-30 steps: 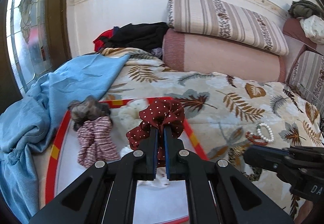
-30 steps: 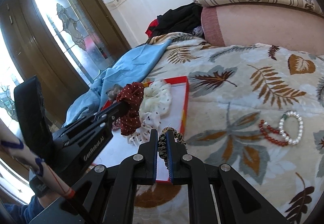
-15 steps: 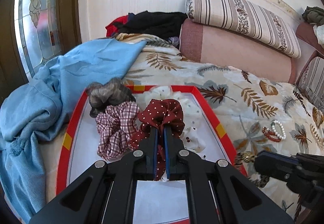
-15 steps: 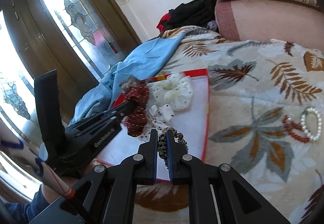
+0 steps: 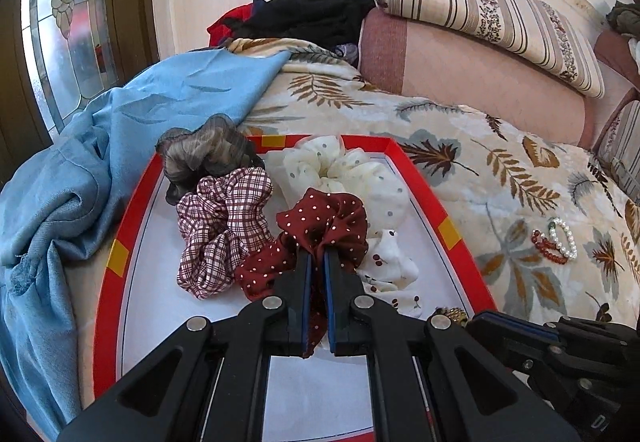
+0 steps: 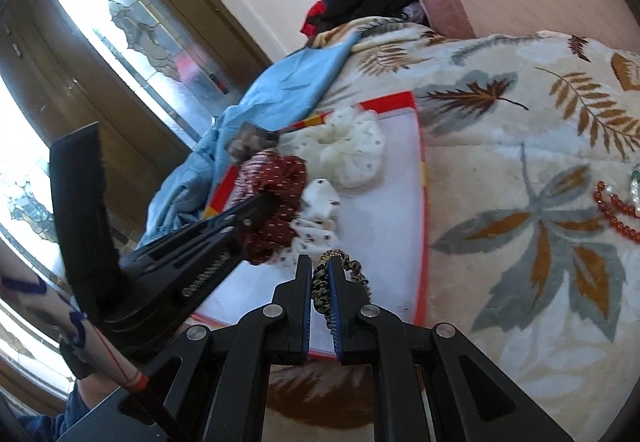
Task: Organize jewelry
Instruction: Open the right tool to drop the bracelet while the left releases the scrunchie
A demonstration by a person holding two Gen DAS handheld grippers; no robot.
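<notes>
Since a second ago we have brought both claws lower and closer over the red-rimmed tray (image 5: 424,186), which now fills more of each view. Our left claw (image 5: 317,256) is clamped tight on the maroon dotted scrunchie (image 5: 324,222), hanging just above the tray beside the plaid scrunchie (image 5: 224,218) and the cream scrunchie (image 5: 348,170). Our right claw (image 6: 320,262) is pinched shut on a leopard-print hair tie (image 6: 320,282) over the tray's near edge. On the bed (image 5: 460,146), a red bead bracelet (image 5: 546,246) and a pearl bracelet (image 5: 566,236) lie touching, well apart from the tray.
</notes>
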